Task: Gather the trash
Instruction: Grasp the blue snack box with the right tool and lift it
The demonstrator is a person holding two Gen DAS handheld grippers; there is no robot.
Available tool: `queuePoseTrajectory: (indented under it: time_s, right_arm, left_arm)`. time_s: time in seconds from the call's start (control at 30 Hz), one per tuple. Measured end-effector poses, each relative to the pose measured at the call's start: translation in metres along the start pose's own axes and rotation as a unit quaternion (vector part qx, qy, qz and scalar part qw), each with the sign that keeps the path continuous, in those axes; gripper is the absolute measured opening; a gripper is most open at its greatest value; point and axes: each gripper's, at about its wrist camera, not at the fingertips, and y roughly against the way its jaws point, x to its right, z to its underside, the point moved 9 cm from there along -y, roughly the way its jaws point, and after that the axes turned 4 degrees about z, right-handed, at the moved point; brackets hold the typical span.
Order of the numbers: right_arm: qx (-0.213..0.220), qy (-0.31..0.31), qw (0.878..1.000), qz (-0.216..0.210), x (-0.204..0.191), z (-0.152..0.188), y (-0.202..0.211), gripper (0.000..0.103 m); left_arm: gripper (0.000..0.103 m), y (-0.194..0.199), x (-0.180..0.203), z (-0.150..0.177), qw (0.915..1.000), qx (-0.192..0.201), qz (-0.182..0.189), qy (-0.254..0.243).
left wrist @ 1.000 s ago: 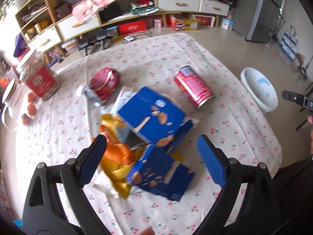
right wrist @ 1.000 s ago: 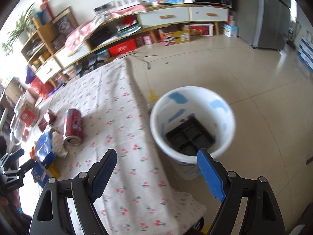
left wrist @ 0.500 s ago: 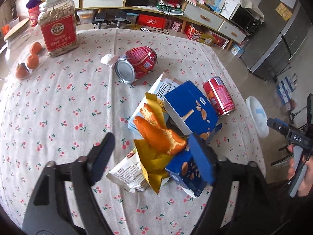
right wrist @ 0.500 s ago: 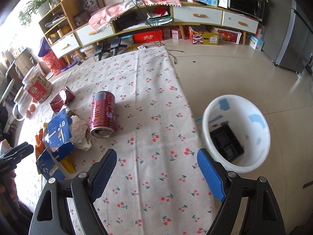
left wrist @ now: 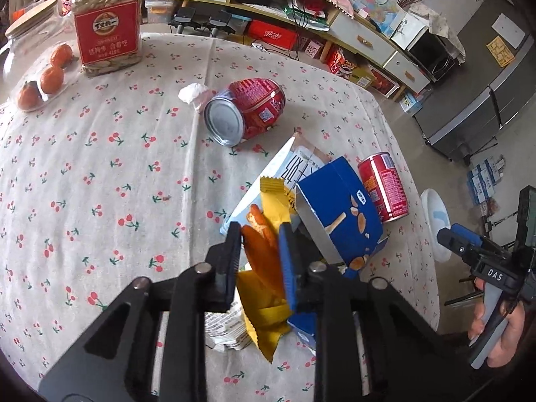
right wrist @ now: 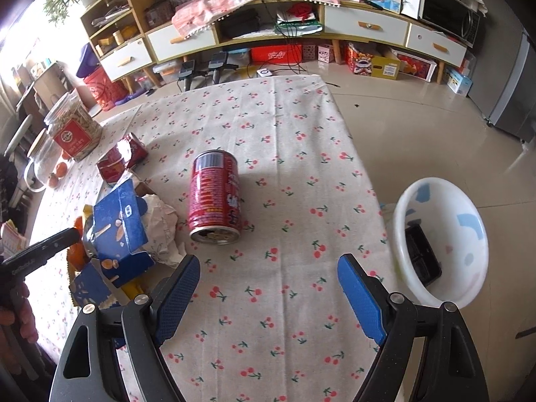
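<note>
Left tongs [left wrist: 260,234] closing on orange peel [left wrist: 264,258], pads now flanking it atop the yellow wrapper [left wrist: 268,305] on the tabletop [left wrist: 100,167]; wide apart a second ago. Peel likely light, soft, easily torn: grip mid-body, gently. Right tongs [right wrist: 268,288] spread wide, empty, now over tabletop short of red can [right wrist: 214,197], no longer above white bin [right wrist: 442,244].

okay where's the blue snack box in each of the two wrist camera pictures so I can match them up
Left wrist view: the blue snack box sits right of centre, just beyond the left gripper, whose jaws are closing on orange peel.
Right wrist view: the box is at the left edge, mid-height.
Shared landmark: the red can lying on its side, right of the box in both.
</note>
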Motion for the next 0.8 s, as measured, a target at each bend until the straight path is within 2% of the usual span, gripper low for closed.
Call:
queuePoseTrajectory:
  time_s: [0.1,0.37,0.5,0.63,0.8]
  right_arm:
    - [0.002,0.011,1.0,-0.006,-0.012,-0.002,-0.001,0.086]
    - [0.008,0.03,0.999,-0.026,-0.047,-0.007,-0.005,0.086]
    - [0.008,0.049,0.997,-0.057,-0.074,-0.011,-0.009,0.086]
    - [0.002,0.069,0.994,-0.085,-0.103,-0.012,-0.016,0.086]
    - [-0.009,0.119,0.989,-0.085,-0.135,-0.008,-0.033,0.086]
  left_arm:
    - [0.012,0.011,0.002,-0.001,0.9999,0.012,0.01,0.001]
    - [0.008,0.04,-0.001,-0.003,0.9987,0.049,0.016,0.001]
    - [0.008,0.057,-0.007,-0.005,0.9974,0.07,0.014,0.004]
    - [0.008,0.075,-0.013,-0.009,0.9953,0.096,-0.002,-0.004]
    - [0.008,0.086,-0.025,-0.01,0.9935,0.11,-0.03,-0.011]
